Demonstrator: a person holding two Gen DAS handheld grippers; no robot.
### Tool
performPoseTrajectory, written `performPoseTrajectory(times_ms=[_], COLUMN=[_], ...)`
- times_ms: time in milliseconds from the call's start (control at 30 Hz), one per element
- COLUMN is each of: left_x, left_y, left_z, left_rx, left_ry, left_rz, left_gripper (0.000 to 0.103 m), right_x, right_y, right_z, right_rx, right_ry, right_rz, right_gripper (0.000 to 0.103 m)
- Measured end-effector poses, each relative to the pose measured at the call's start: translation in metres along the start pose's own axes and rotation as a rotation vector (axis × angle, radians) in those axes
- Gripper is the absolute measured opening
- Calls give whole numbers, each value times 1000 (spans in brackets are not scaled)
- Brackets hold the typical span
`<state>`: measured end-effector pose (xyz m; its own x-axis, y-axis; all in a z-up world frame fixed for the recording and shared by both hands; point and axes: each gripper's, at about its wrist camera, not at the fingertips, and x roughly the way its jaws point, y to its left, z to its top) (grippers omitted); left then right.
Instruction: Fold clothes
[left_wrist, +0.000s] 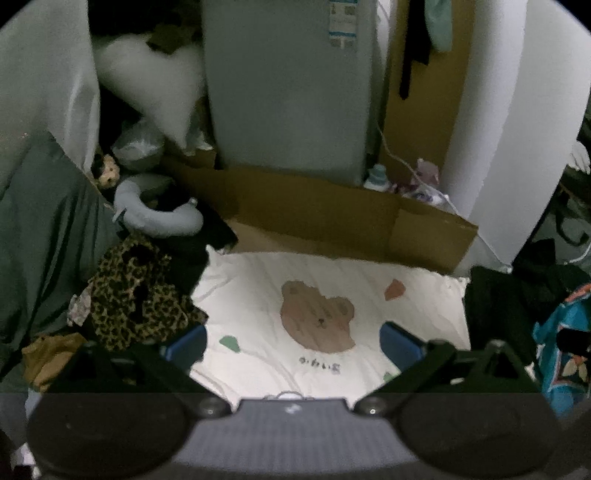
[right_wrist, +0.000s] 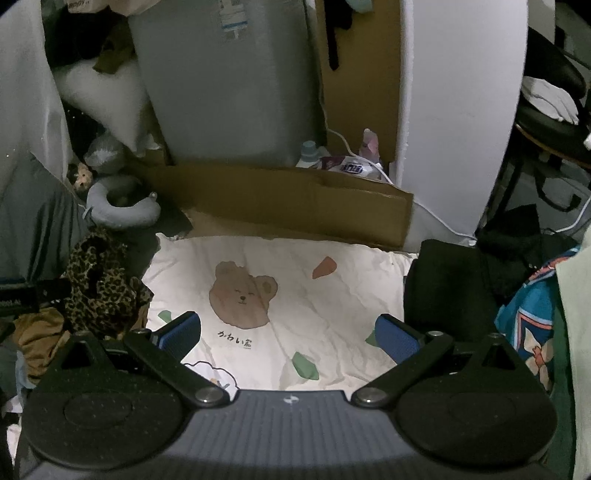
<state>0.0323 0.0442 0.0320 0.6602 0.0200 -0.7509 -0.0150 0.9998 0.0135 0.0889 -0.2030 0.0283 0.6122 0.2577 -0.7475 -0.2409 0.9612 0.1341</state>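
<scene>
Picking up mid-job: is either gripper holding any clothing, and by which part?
Nothing is held. Left gripper and right gripper are both open above the bear-print sheet.

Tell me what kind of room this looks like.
Probably a cluttered bedroom: a bear-print bedsheet serves as the work surface, with a leopard-print garment, a neck pillow and cardboard boxes around it.

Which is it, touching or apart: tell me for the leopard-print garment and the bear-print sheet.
Touching. In the right wrist view, the leopard-print garment lies piled against the bear-print sheet, its edge overlapping the sheet's left border with no gap visible.
</scene>
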Motion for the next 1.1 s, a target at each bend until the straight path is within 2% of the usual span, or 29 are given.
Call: performPoseTrajectory(times_ms=[367, 667, 800, 1100], left_x=[33, 70, 94, 154], left_y=[38, 92, 117, 174], left_z=[7, 13, 13, -14], left_rx=[-24, -96, -117, -197], left_ry=[3, -18, -8, 21], left_rz=[26, 6, 29, 63], left_gripper=[100, 100, 96, 96], right_x=[42, 82, 105, 151], right_y=[15, 16, 14, 24], right_z=[13, 12, 6, -1], right_rx=[-8, 36, 69, 54], right_ry=[-1, -6, 0, -4], right_rz=[6, 41, 48, 56], right_gripper=[103, 103, 103, 103])
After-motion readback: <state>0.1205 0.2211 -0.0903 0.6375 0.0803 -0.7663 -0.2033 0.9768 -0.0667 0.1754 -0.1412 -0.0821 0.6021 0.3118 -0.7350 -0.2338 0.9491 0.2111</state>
